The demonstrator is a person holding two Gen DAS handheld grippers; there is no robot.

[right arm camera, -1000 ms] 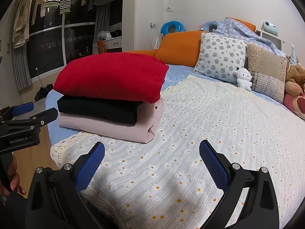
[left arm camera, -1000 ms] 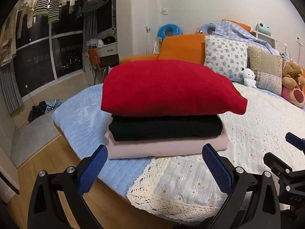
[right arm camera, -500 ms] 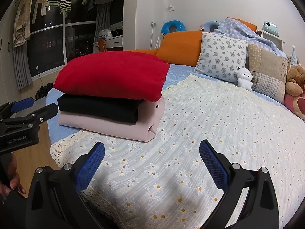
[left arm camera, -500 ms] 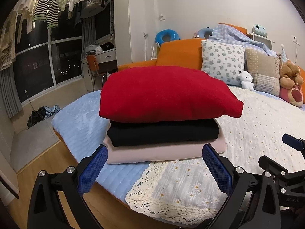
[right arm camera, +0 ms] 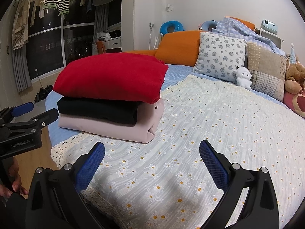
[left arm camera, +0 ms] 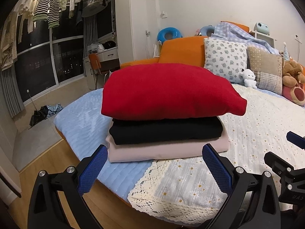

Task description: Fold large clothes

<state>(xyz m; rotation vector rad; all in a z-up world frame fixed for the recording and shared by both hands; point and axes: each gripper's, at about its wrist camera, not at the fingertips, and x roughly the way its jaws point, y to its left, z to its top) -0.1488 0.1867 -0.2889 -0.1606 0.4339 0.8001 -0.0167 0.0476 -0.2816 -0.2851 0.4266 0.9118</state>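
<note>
Since the earlier frames the left gripper (left arm camera: 152, 168) had eased in toward the stack, which sat a little lower and larger in its view, while the right gripper (right arm camera: 151, 163) had barely shifted. Both grippers were empty, their blue fingers spread wide apart and touching no cloth.

The stack stood near the bed's near-left corner, partly on the blue quilt (left arm camera: 82, 118) and partly on the daisy-print cover (right arm camera: 209, 126). It had three folded pieces: a pink garment (left arm camera: 167, 149) at the bottom, a black garment (left arm camera: 167, 131) on it, and a red garment (left arm camera: 167, 93) on top, puffed up and overhanging the black one to the right. The edges lined up roughly, not squarely.

Judging by this, the folding looked finished or very nearly so. No unfolded garment lay on the bed in either view; the right half of the cover was bare up to the pillows (right arm camera: 222, 55) and soft toys at the far side. Clothes hung on a rail (left arm camera: 57, 2) by the far-left window, but whether they belonged to the task could not be told. What might have remained was squaring or pressing down the red piece.
</note>
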